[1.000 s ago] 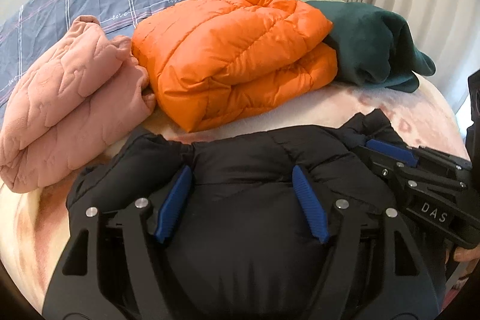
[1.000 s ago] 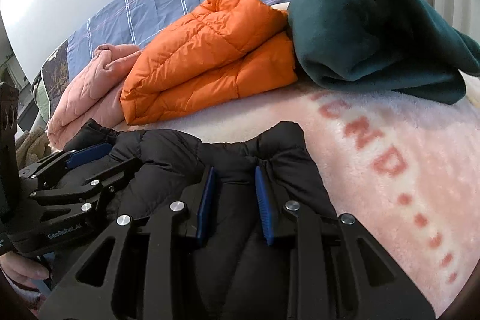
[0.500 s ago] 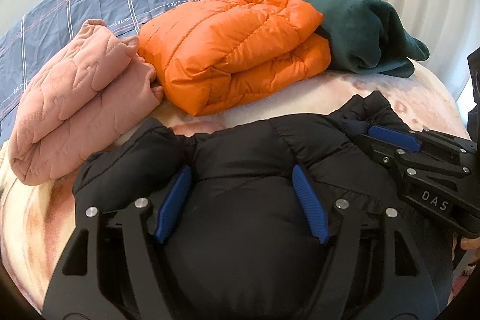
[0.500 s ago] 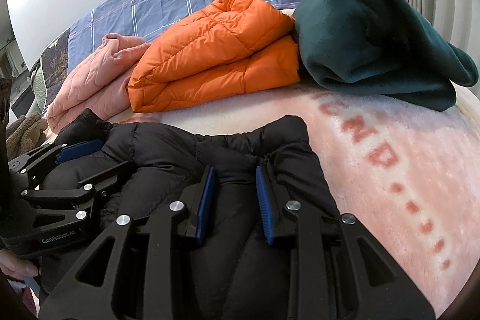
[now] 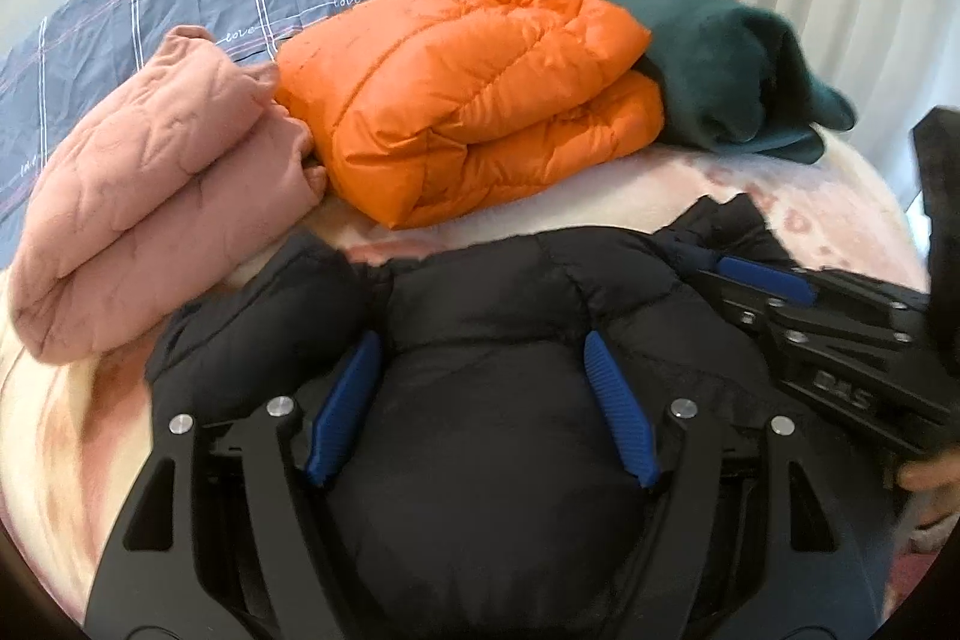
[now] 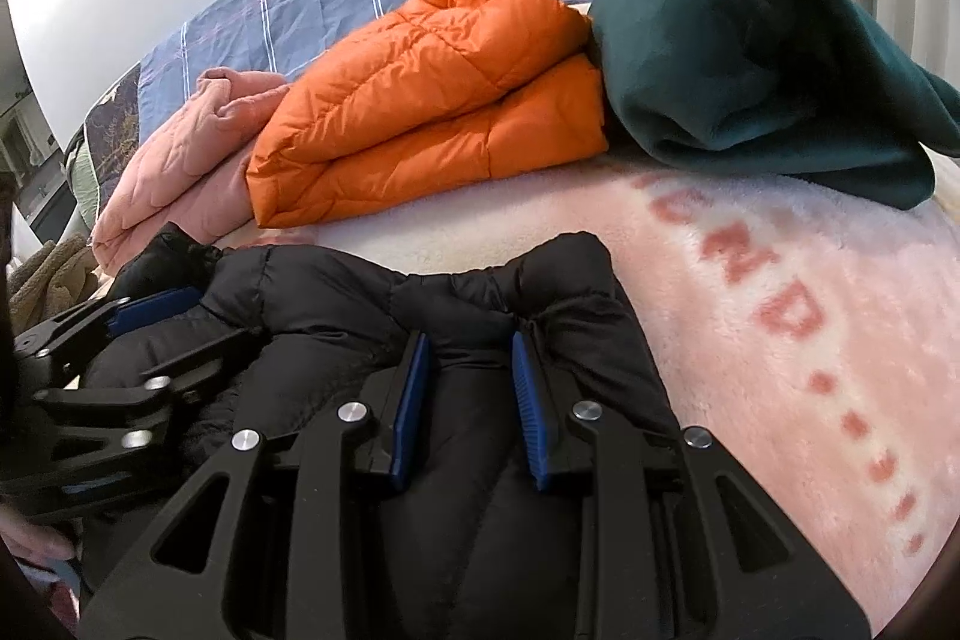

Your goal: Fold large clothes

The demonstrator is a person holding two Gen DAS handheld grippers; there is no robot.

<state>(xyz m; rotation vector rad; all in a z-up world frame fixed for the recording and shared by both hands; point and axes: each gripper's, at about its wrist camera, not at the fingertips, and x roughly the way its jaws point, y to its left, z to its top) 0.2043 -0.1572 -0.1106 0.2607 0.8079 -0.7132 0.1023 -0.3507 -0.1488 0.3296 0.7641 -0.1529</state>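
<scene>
Black puffer jacket (image 5: 480,400) lies bunched at the near edge of the bed, on the pink blanket (image 6: 780,340), with both tools on it: the left gripper (image 5: 480,400) has its jaws spread wide around a fat bulge of padding, and the right gripper (image 6: 471,400) has its jaws pinched narrow on a ridge near the jacket's right end. Beyond it sit the folded pink garment (image 5: 150,196), orange jacket (image 5: 480,112) and green garment (image 5: 732,70). I'd worry that the slick, springy fill slips from the wide left hold, so the fold puffs open or goes crooked.
</scene>
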